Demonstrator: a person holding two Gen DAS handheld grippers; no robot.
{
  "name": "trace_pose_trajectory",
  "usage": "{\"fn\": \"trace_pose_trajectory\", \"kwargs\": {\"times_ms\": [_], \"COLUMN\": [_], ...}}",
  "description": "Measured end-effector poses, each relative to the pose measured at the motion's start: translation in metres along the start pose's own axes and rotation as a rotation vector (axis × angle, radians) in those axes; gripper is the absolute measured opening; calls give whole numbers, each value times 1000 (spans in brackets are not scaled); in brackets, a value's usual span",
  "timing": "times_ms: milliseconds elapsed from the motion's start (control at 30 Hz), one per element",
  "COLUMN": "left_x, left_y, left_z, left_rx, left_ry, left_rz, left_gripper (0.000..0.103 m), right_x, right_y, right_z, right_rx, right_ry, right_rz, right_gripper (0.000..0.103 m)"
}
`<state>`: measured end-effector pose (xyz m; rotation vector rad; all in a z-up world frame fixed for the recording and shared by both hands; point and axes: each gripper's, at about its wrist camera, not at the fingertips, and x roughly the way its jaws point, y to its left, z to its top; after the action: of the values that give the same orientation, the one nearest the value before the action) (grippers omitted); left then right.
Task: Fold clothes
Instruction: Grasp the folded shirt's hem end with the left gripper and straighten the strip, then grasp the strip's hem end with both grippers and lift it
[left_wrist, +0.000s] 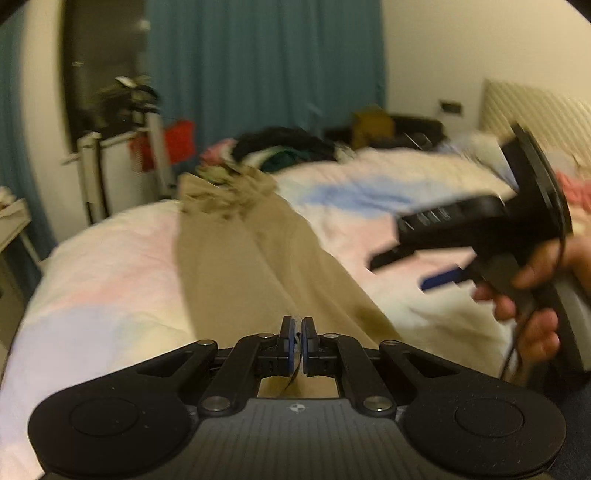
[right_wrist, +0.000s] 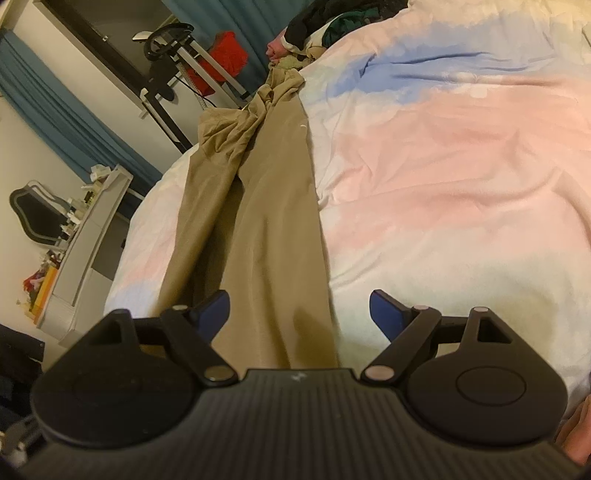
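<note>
While the khaki trousers (right_wrist: 255, 229) lie stretched out lengthwise on the pastel duvet (right_wrist: 461, 166), we read their long axis as running straight away from both of our grippers, from the hem end near us to the bunched waist end (right_wrist: 273, 92) far up the bed, close to the heap of other clothes (left_wrist: 280, 147). That line is what the coming fold turns on, in our judgement: the near end has to travel along it toward the waist.

Our left gripper (left_wrist: 297, 328) has its jaws pressed together with hardly a slit between them. It sits over the near end of the trousers, and a thin dark strand hangs in the slit, but we cannot tell for certain whether any of the khaki cloth is pinched there; the fabric passes under and behind the tips, and the view is smeared.

Our right gripper (right_wrist: 299, 306) stands with its jaws wide apart and holds nothing. From its own camera, the near trouser leg runs between the two blue pads (right_wrist: 214, 306), lying below them, with the left pad over the cloth and the right pad over bare duvet just beside the trousers' edge. From the left wrist view, the right gripper (left_wrist: 413, 266) hovers off to the right, above the duvet, in a hand (left_wrist: 532, 295).

We judge both grippers to be about equally near the hem end, the left one more squarely centred on it.
</note>
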<state>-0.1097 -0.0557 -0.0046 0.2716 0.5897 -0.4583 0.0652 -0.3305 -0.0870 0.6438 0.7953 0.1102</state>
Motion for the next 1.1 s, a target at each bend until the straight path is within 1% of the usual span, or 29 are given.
{"fn": "trace_pose_trajectory", "kwargs": {"times_ms": [67, 167, 233, 267, 333, 367, 400, 433, 500, 567, 633, 700, 833, 900, 1000, 1067, 1100], "left_x": [15, 34, 40, 42, 45, 44, 39, 36, 33, 33, 34, 38, 52, 53, 50, 49, 51], "left_y": [-6, 0, 10, 15, 25, 30, 37, 43, 56, 69, 86, 107, 143, 157, 178, 187, 190], "left_z": [-3, -11, -12, -12, -11, -11, -11, -11, -10, -8, -7, -9, -25, -33, -45, -53, -57], "left_rx": [-3, -36, -76, -97, -148, -181, -211, -243, -306, -370, -451, -546, -752, -836, -969, -1034, -1058], "left_ry": [61, 147, 164, 169, 173, 170, 168, 168, 170, 172, 175, 180, 216, 202, 170, 172, 187], "left_rz": [-33, -85, -100, -105, -119, -129, -138, -144, -152, -147, -130, -117, -131, -108, -106, -97, -97], "left_gripper": [4, 8, 15, 16, 29, 32, 36, 44, 50, 54, 66, 68, 68, 68, 68, 68, 68], "right_x": [1, 3, 5, 6, 8, 8, 10, 11, 13, 14, 14, 14, 14, 15, 17, 19, 20], "right_y": [-2, -6, -8, -9, -10, -11, -12, -13, -14, -15, -15, -16, -23, -28, -33, -36, -38], "right_z": [0, 0, 0, 0, 0, 0, 0, 0, -1, -2, -2, -2, -2, -3, -5, -7, -8], "right_rx": [9, 28, 43, 48, 60, 66, 73, 81, 88, 93, 94, 102, 160, 197, 242, 267, 278], "right_ry": [4, 20, 32, 36, 45, 49, 57, 64, 77, 84, 86, 88, 102, 111, 124, 136, 144], "right_rz": [0, 7, 13, 14, 18, 21, 25, 29, 31, 30, 28, 37, 68, 86, 100, 107, 107], "right_gripper": [84, 84, 84, 84, 84, 84, 84, 84, 84, 84, 84, 84, 84, 84, 85, 85, 85]}}
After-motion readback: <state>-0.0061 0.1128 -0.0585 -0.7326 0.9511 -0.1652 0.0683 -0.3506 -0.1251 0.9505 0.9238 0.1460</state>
